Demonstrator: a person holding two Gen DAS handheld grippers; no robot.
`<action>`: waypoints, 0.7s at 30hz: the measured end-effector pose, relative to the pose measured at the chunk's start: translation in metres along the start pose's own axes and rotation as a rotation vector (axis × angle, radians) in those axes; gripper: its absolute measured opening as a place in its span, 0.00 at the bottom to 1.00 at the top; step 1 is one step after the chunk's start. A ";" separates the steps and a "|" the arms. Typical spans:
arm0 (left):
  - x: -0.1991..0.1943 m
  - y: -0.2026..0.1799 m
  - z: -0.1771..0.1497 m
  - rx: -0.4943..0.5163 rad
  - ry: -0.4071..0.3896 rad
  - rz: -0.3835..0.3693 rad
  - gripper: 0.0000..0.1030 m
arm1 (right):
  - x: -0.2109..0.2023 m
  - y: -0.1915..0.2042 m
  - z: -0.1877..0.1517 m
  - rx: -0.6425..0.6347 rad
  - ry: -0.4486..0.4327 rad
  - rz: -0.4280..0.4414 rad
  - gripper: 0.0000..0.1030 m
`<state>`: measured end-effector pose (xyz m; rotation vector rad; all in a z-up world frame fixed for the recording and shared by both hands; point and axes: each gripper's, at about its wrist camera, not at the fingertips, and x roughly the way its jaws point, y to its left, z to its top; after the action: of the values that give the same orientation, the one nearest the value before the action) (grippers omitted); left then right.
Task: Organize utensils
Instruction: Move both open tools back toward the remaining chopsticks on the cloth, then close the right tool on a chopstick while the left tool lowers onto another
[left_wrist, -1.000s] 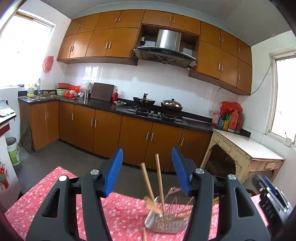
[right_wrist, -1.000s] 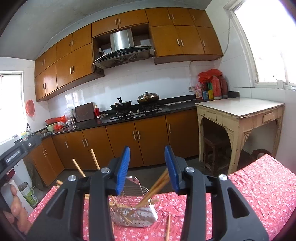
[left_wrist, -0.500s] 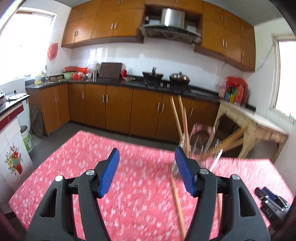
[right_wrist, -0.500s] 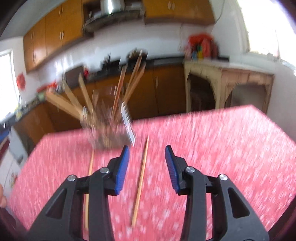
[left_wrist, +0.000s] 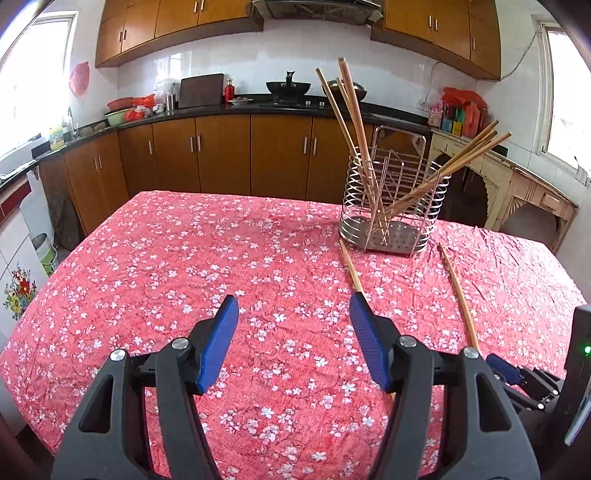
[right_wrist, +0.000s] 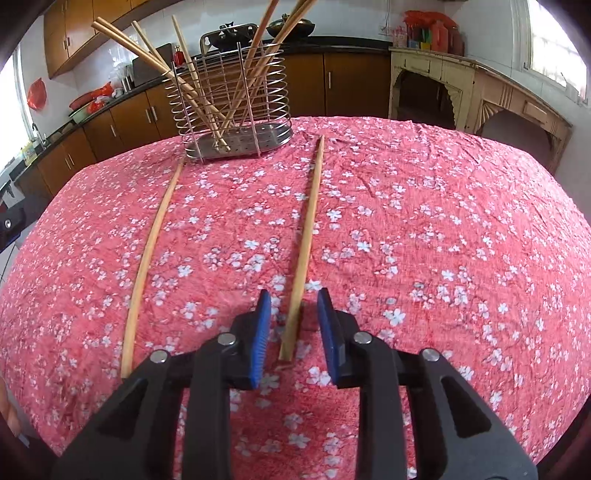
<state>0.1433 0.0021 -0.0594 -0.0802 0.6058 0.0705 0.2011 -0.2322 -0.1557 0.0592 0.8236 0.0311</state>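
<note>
A table under a red floral tablecloth (right_wrist: 424, 206) fills both views, and at its far side stands a wire utensil holder (right_wrist: 236, 107) on a perforated steel base, with several wooden chopsticks (right_wrist: 255, 59) leaning out of it in different directions. Two more chopsticks lie loose on the cloth in front of it. The left chopstick (right_wrist: 153, 243) runs from the holder's base back toward the near edge, just ahead of the left gripper (left_wrist: 293, 334), whose jaws are spread wide and hold nothing. The right chopstick (right_wrist: 306, 236) lies almost parallel to it, its long axis pointing away toward the holder, and its near end sits between the blue pads of the right gripper (right_wrist: 293, 319). Those jaws are partly open, a gap showing on each side of the stick, so it is straddled and not yet pinched. The right hand is plainly the nearer one; a squeeze across the stick's width looks like the next move.
</note>
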 end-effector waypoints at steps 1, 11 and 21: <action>0.001 0.000 0.000 0.000 0.004 -0.002 0.61 | 0.002 0.000 0.001 -0.001 -0.002 -0.007 0.18; 0.011 -0.014 -0.014 0.024 0.052 -0.071 0.62 | 0.018 -0.056 0.030 0.155 0.037 -0.068 0.08; 0.023 -0.039 -0.023 0.068 0.125 -0.127 0.62 | 0.034 -0.122 0.054 0.270 0.042 -0.213 0.08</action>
<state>0.1525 -0.0375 -0.0890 -0.0576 0.7255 -0.0783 0.2644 -0.3541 -0.1519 0.2251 0.8685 -0.2811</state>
